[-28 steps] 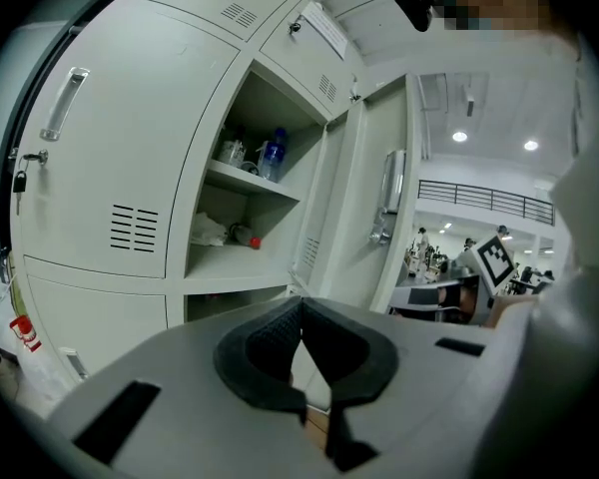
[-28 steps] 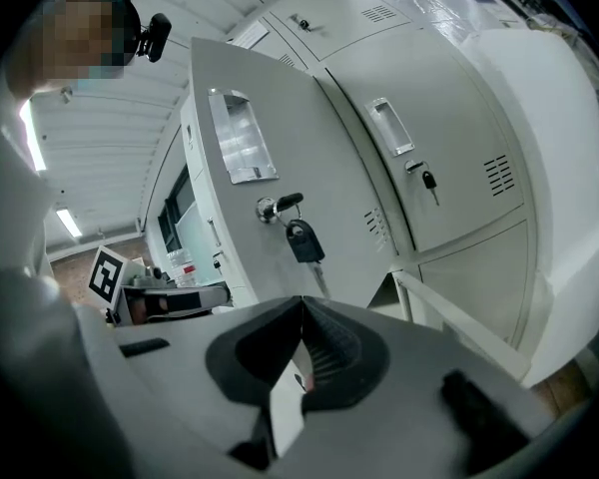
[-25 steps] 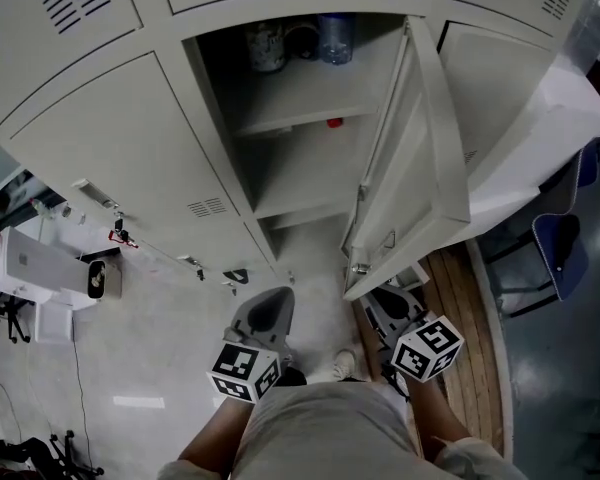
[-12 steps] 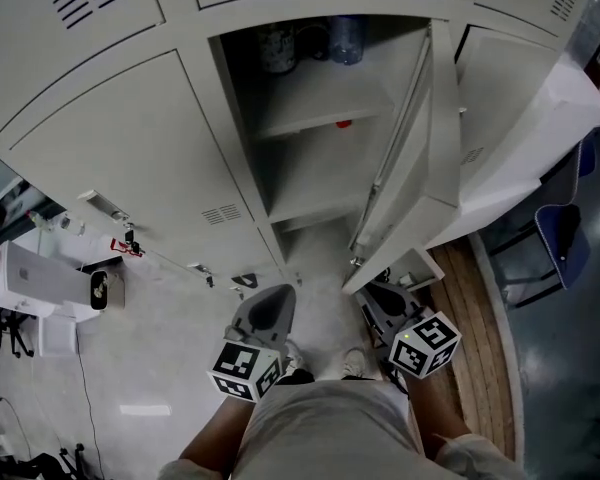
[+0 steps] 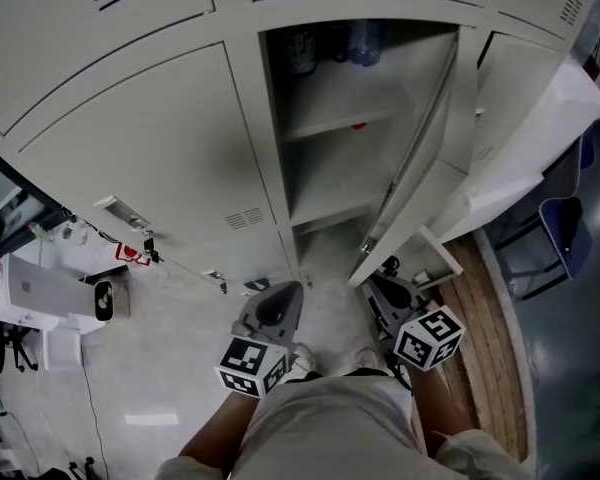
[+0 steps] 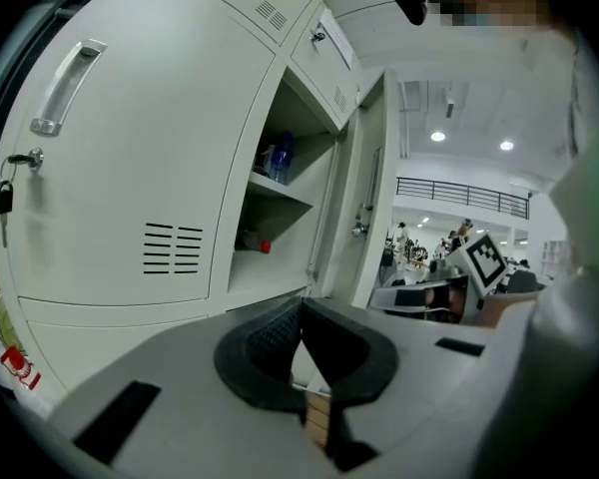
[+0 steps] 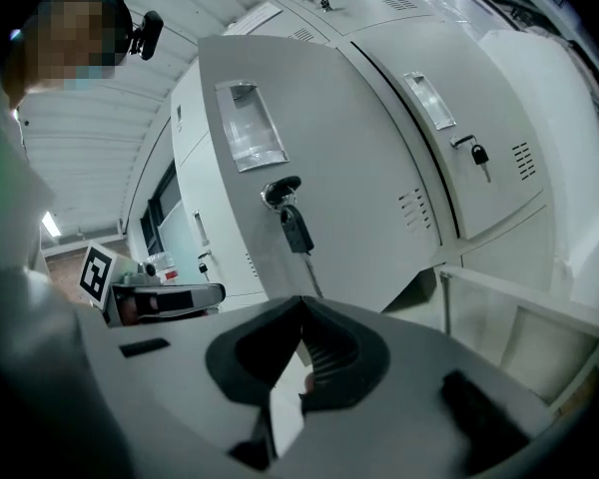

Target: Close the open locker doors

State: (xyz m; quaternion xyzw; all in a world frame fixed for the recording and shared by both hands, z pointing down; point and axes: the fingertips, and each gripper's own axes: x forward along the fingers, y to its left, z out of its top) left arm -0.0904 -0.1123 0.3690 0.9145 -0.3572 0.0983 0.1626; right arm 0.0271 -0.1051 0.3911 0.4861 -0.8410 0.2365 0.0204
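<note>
standing ajar, the locker door fronts the clenched left tool and right tool; bottle shelved inside.

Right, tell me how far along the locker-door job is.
Done: the neighbouring door on the left is shut. In hand: nothing yet; the left claw and right claw are both shut, empty and off the open door. Left: that door stands swung out to the right, shelves exposed, and needs pushing closed.

No lettering is legible: the marker cube at lower centre shows only black-and-white squares, and the red tag at left is too small.
</note>
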